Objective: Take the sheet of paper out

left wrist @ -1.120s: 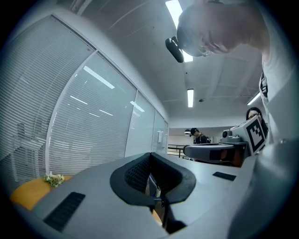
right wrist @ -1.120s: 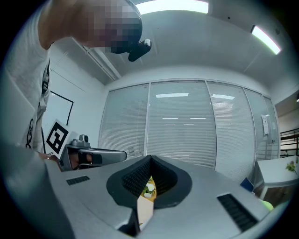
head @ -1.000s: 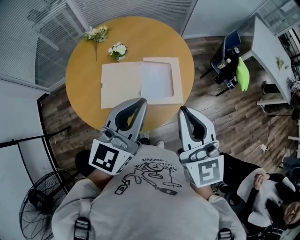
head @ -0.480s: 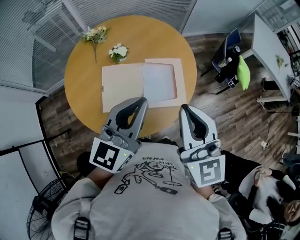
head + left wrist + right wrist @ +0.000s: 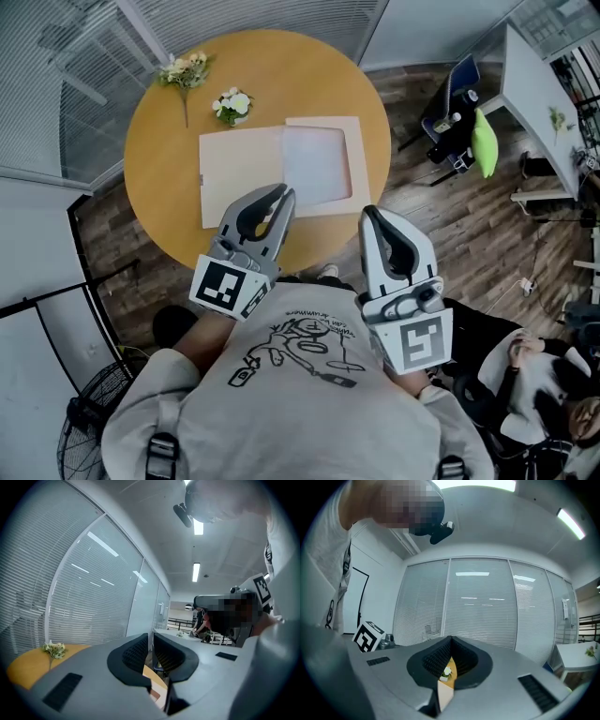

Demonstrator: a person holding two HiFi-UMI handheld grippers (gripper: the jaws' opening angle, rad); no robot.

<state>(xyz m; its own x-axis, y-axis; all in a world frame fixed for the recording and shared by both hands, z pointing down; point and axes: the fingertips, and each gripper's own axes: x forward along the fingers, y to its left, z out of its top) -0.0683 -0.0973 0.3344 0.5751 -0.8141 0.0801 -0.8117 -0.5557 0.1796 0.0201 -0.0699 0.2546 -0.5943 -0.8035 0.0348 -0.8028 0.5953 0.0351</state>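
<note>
1. Round wooden table (image 5: 159,178). It's the base for everything and sits straight ahead of the person.
2. Open cream folder (image 5: 234,169) lies flat mid-table. The left panel is plain; the right panel is a cut-out frame.
3. Sheet of paper (image 5: 317,164) is white, sits inside the right panel's frame and lies flat in the folder. Neither gripper touches it.
4. Left gripper (image 5: 278,194) points level, with its tips over the folder's near edge, about at the fold. The sheet is just to the right of the tips and beyond them. Can't tell its height above the folder. In the left gripper view the jaws (image 5: 151,639) stand slightly apart; they have just been opening to a narrow gap, with nothing between the pads.
5. Right gripper (image 5: 368,214) points level, with its tip at the table's near rim, just beside the folder's near right corner. The sheet is ahead and to the left, apart from it. In the right gripper view the fingers (image 5: 451,640) meet at the tips and nothing is clamped.
6. White flower bunch (image 5: 232,103) sits just beyond the folder's far left corner and shows through the right gripper's jaw hollow (image 5: 447,671).
7. Pale flower sprig (image 5: 185,70) lies near the far left rim (image 5: 55,649), well apart from the sheet.
</note>
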